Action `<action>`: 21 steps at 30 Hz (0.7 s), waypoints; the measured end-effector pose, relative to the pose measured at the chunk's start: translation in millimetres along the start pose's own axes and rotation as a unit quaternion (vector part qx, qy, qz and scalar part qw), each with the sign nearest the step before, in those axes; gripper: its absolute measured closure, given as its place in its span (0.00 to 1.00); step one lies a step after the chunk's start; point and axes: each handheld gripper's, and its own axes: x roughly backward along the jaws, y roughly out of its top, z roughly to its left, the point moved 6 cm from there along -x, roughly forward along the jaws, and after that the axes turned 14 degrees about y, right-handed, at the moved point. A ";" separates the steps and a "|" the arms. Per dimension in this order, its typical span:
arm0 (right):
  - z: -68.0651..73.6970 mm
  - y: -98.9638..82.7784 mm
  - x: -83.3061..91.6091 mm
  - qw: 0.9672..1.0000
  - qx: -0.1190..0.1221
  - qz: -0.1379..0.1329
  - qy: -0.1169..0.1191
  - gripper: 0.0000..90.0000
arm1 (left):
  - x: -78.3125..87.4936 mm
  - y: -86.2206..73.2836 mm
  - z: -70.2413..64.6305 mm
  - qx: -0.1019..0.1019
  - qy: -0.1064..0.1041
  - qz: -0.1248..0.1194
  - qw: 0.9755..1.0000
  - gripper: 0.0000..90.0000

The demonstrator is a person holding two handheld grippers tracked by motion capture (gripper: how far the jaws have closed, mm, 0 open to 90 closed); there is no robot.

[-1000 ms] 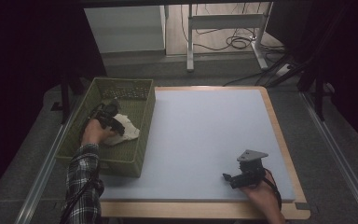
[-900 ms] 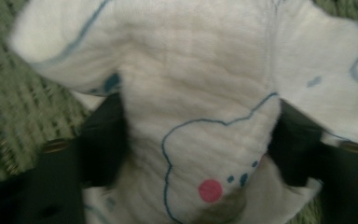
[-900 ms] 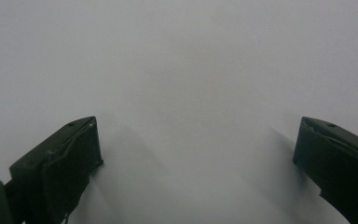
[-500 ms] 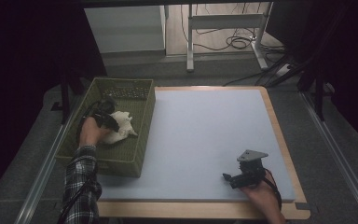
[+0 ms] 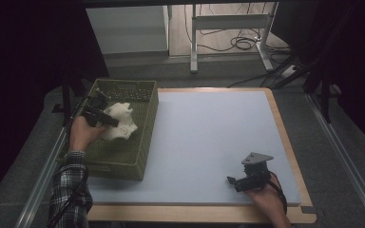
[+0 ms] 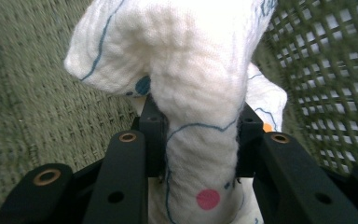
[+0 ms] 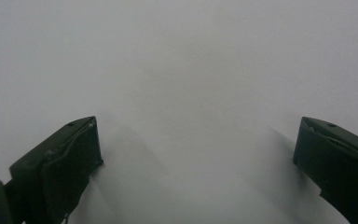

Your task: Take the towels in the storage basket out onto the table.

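A white cloth [image 5: 122,127] with thin blue lines and coloured dots hangs bunched above the floor of the green mesh basket [image 5: 123,89] at the table's left. My left gripper [image 5: 113,121] is shut on it; its jaws have just been closing, and the cloth is pinched between them. In the left gripper view the cloth [image 6: 191,56] bulges up over the gripper [image 6: 198,112]. Near the table's front right, my right gripper [image 5: 231,180] rests open and low over the pale blue mat [image 5: 209,133]. Nothing lies between its jaws [image 7: 198,149].
The basket's mesh wall [image 6: 326,84] stands close on the right of the cloth. A wooden rim [image 5: 285,137] borders the mat. Beyond the table are metal desk legs [image 5: 194,38] and cables [image 5: 240,43] on the floor.
The left gripper closed on the cloth in the basket and lifted it up. The right gripper has stayed where it was.
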 end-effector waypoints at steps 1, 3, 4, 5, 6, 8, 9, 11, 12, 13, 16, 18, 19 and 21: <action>0.0 0.0 0.0 1.000 0.000 0.000 0.000 0.01 | 8.9 0.9 -0.1 -0.001 -0.002 -0.010 1.000 0.72; 0.1 0.0 0.0 1.000 0.000 0.000 0.000 0.01 | 13.3 1.2 0.0 -0.004 -0.002 -0.014 1.000 0.72; 0.0 0.0 0.0 1.000 0.000 0.000 0.000 0.01 | 17.3 1.5 -0.3 -0.006 -0.002 -0.018 1.000 0.72; 0.0 0.0 0.0 1.000 0.000 0.000 0.000 0.01 | 21.1 2.0 -1.4 -0.006 -0.003 -0.025 1.000 0.72; 0.0 0.0 0.0 1.000 0.000 0.000 0.000 0.01 | 25.2 2.2 -1.8 -0.009 -0.004 -0.029 1.000 0.72; 0.0 0.0 0.0 1.000 0.000 0.000 0.000 0.01 | 32.4 2.7 -3.7 -0.013 -0.006 -0.038 0.999 0.72; 0.0 0.0 0.0 1.000 0.000 0.000 0.000 0.01 | 35.8 2.9 -4.7 -0.015 -0.005 -0.041 0.999 0.72; 0.0 0.0 0.0 1.000 0.000 0.000 0.000 0.01 | 46.0 4.3 -8.1 -0.019 -0.008 -0.053 0.998 0.72; 0.0 0.0 0.0 1.000 0.000 0.000 0.000 0.01 | 46.0 4.3 -8.1 -0.019 -0.008 -0.053 0.998 0.72; 0.0 0.0 0.0 1.000 0.000 0.000 0.000 0.01 | 49.3 5.1 -9.3 -0.021 -0.009 -0.058 0.998 0.72; 0.0 0.0 0.0 1.000 0.000 0.000 0.000 0.01 | 59.6 8.1 -14.2 -0.023 -0.016 -0.072 0.997 0.72; 0.0 0.0 0.0 1.000 0.000 0.000 0.000 0.01 | 65.6 10.5 -18.7 -0.024 -0.022 -0.080 0.996 0.72; 0.0 0.0 0.0 1.000 0.000 0.000 0.000 0.01 | 70.9 13.1 -23.9 -0.028 -0.026 -0.087 0.995 0.72; 0.0 0.0 0.0 1.000 0.000 0.000 0.000 0.01 | 73.5 14.5 -26.4 -0.031 -0.026 -0.089 0.995 0.72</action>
